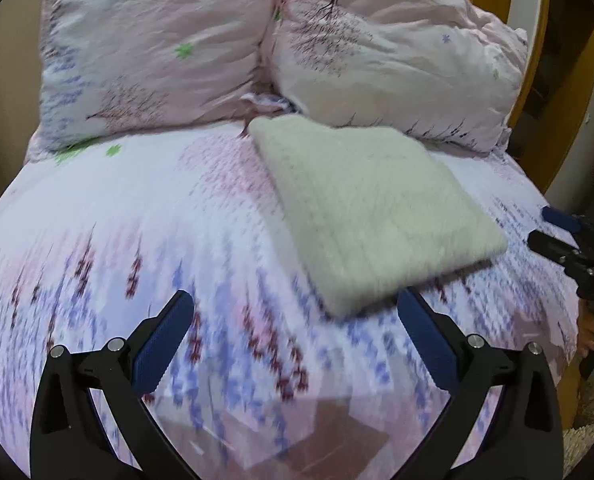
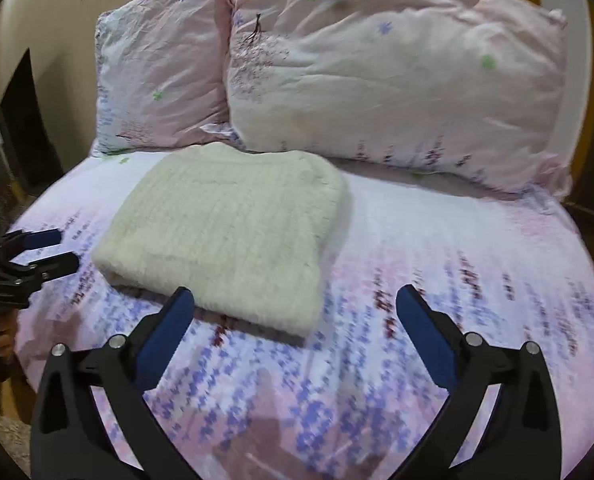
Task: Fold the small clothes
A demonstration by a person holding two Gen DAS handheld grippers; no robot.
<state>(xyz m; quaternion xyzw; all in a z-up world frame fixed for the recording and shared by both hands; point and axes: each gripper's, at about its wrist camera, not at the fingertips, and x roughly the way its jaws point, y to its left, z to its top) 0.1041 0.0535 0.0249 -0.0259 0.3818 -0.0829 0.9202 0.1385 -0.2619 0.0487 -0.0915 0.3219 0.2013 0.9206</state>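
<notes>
- Spreading across both views: bed [image 1: 145,216] [image 2: 477,248], covered by a sheet printed in pink, purple and dark red.
- Leaning at the head of the bed: two pink flowered pillows side by side, left pillow [image 1: 149,48] [image 2: 161,72] and right pillow [image 1: 397,60] [image 2: 397,80], touching each other.
- Lying flat on the sheet just in front of the pillows: cream knitted garment [image 1: 373,216] [image 2: 233,236], folded into a thick rectangle, its far edge near the right pillow.
- Hovering over the sheet on the near side of the garment: left gripper [image 1: 297,336] [image 2: 45,248], blue-padded fingers [image 1: 165,344] spread wide, grasping nothing, clear of the cloth.
- Hovering likewise at the garment's other side: right gripper [image 2: 295,332] [image 1: 553,232], fingers [image 2: 169,340] released and wide apart, nothing between them, one finger overlapping the garment's near edge in the right wrist view; touching or not, impossible to tell.
</notes>
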